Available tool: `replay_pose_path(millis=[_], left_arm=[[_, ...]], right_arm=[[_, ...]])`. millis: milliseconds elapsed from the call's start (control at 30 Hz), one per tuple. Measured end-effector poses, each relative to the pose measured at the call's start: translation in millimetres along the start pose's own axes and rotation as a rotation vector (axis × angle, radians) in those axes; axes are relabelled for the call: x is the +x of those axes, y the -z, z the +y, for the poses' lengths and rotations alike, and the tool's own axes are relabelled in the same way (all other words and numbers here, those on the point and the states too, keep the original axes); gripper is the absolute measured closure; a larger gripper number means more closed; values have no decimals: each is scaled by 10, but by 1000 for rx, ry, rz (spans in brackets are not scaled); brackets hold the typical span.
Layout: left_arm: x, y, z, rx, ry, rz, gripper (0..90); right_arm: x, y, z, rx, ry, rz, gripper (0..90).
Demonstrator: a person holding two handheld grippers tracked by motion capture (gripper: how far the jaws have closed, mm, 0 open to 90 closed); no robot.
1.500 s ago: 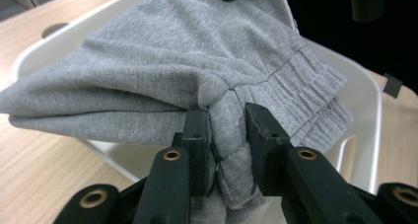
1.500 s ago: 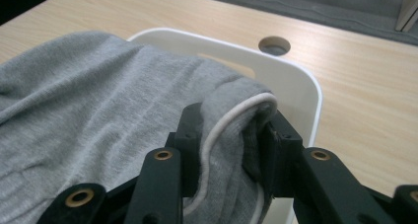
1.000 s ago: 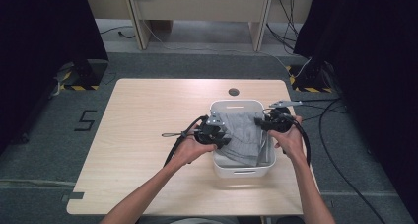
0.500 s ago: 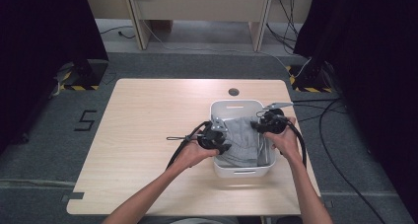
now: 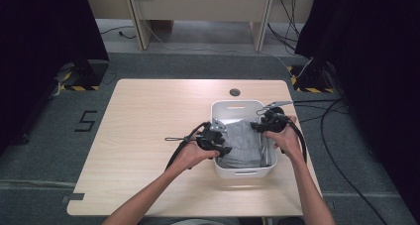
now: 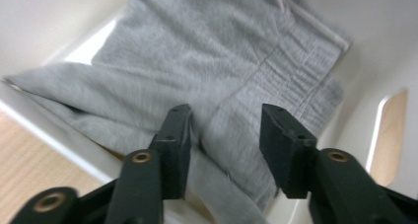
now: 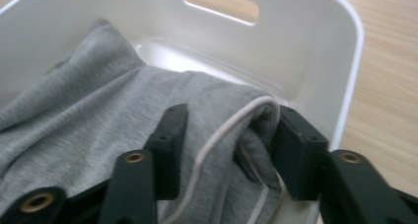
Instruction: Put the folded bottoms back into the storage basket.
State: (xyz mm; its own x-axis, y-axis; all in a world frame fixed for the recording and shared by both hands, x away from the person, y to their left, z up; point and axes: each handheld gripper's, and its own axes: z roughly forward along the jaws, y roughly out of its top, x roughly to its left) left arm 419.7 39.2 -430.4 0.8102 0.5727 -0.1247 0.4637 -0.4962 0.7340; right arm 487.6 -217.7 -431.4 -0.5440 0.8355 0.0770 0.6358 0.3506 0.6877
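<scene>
A grey garment [image 5: 241, 143] lies folded inside the white bin [image 5: 236, 107], which stands on the right part of the wooden table [image 5: 148, 121]. The left gripper [image 5: 214, 141] hangs over the bin's left wall, the right gripper [image 5: 266, 124] over its right wall. Both have just been opening, and their jaws stand apart around folds of the cloth (a white drawstring [image 7: 217, 135] runs between the right pair) without pinching it.

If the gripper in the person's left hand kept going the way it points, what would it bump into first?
Most likely the grey garment lying in the white bin. The left gripper, whose jaws have just been opening, stands apart right above that cloth, though exact depth is unclear.
</scene>
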Motion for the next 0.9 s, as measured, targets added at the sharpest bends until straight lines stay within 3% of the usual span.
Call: replay_pose_path(millis=[100, 233, 367, 567, 700, 900], left_arm=[[11, 102, 34, -40, 2, 6, 487], [58, 187, 27, -54, 9, 17, 485], [89, 259, 28, -75, 13, 20, 485], [122, 357, 8, -80, 10, 29, 483], [151, 452, -39, -90, 13, 35, 482], [233, 611, -188, -100, 31, 57, 470]], right_arm=[[-4, 48, 44, -29, -18, -8, 422], [-16, 115, 85, -61, -25, -12, 417], [-17, 169, 93, -67, 1, -21, 480], [9, 172, 92, -60, 67, -41, 654], [40, 143, 99, -26, 122, -75, 708], [59, 64, 112, 14, 142, -96, 759]])
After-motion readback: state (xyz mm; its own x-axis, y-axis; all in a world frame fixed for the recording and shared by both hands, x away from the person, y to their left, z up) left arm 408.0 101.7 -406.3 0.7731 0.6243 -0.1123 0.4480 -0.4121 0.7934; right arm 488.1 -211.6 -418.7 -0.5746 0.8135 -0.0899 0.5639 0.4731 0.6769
